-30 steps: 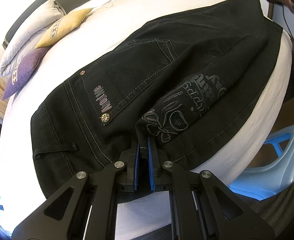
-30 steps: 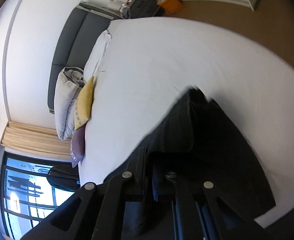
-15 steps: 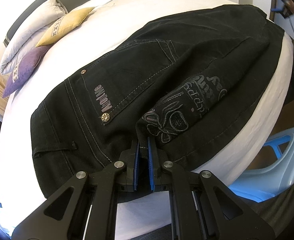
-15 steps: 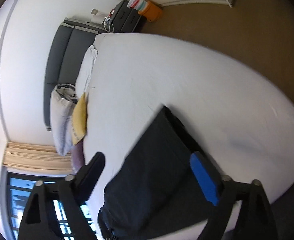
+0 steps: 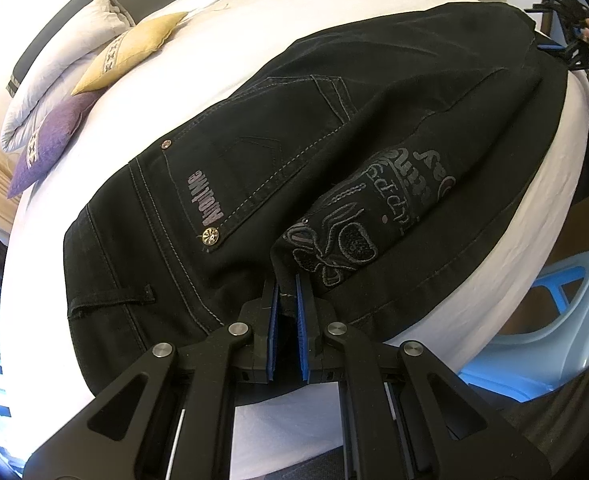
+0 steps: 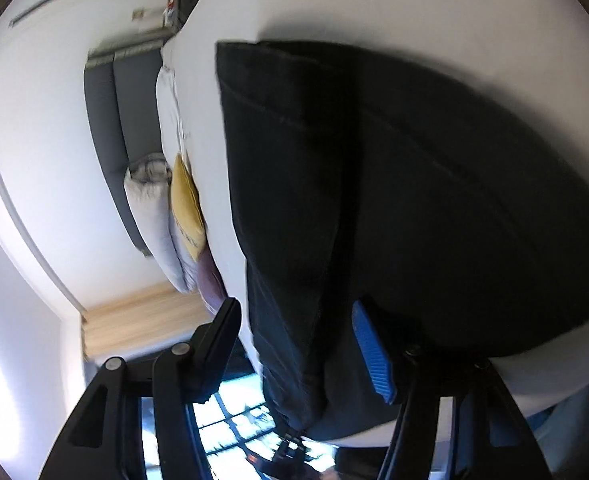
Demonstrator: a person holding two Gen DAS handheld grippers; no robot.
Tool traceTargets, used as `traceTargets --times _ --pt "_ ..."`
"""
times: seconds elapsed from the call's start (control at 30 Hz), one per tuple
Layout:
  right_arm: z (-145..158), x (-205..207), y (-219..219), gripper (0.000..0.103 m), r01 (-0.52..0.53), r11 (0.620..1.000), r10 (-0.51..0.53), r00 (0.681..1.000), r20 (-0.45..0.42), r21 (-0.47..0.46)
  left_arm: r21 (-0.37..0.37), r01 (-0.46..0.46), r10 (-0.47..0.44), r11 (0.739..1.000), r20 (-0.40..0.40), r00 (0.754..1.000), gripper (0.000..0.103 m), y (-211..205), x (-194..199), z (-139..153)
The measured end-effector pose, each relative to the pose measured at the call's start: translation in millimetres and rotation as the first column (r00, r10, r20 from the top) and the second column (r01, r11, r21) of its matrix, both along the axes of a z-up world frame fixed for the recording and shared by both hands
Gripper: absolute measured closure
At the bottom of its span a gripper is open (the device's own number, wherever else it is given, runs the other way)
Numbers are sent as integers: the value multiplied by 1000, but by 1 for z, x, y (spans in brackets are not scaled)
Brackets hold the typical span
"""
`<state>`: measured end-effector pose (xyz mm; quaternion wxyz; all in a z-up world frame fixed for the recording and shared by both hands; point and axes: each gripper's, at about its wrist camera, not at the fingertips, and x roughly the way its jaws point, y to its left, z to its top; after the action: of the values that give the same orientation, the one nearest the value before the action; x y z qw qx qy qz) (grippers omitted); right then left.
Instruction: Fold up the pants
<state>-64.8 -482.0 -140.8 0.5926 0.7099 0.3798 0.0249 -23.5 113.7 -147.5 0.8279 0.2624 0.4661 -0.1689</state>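
Already folded lengthwise, judging by the lie of the pants [image 5: 334,152]: one leg laid over the other, back pocket and embroidered panel both facing up on the white bed [image 5: 254,24]. Left to do, by the look of it: releasing the near edge, then at least one crosswise fold to bring the long bundle down to a compact stack.

Just ahead of the left gripper [image 5: 287,292]: black denim, heavy and stiff-looking, with pale contrast stitching, a printed logo along the pocket edge, metal rivets, and grey skull-and-script embroidery on the overlapping leg. Pinched between the blue pads [image 5: 299,296] of the left gripper, nearly pressed together: the hem-like edge of that embroidered layer, at the near side of the bed. Stretching away ahead and to the right: the rest of the garment, reaching the far edge of the mattress where the right gripper [image 5: 566,46] shows small.

Spread wide, the right gripper [image 6: 298,328], holding nothing; black finger to the left, blue pad to the right, the dark fabric [image 6: 374,184] lying flat directly ahead and running between and beyond them. Whether touching the cloth: cannot tell, blurred. Further off to the left: yellow cushion [image 5: 130,50], purple cushion [image 5: 50,140] and white pillows [image 5: 66,40] by the grey headboard.
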Motion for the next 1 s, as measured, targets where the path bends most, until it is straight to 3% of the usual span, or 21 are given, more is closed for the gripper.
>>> traceTargets --times 0.23,0.53,0.63,0.67,0.7,0.9,1.0 --pt "-7 -6 -3 64 88 995 -89 995 47 38 -7 0 0 1000 7 1000 96 4 -2 -1" --pt "-10 -22 -17 66 242 969 -245 960 133 39 -6 3 -3 1000 4 1000 96 6 -3 0" --pt "-12 -20 -17 79 236 971 -237 963 130 19 -2 2 -2 1000 2 1000 96 5 -2 0" --pt "-12 -21 -17 89 236 972 -234 964 128 1 -1 2 -2 1000 2 1000 96 4 -2 0" --pt "-10 -20 -18 91 230 973 -226 965 131 -16 1 2 -2 1000 1 1000 96 4 -2 0" --pt "11 -16 -28 98 169 971 -150 981 124 -166 6 5 -5 1000 -2 1000 96 2 0 0" --pt "41 -23 -33 98 125 950 -103 990 93 -284 7 6 -6 1000 -1 1000 96 1 0 0"
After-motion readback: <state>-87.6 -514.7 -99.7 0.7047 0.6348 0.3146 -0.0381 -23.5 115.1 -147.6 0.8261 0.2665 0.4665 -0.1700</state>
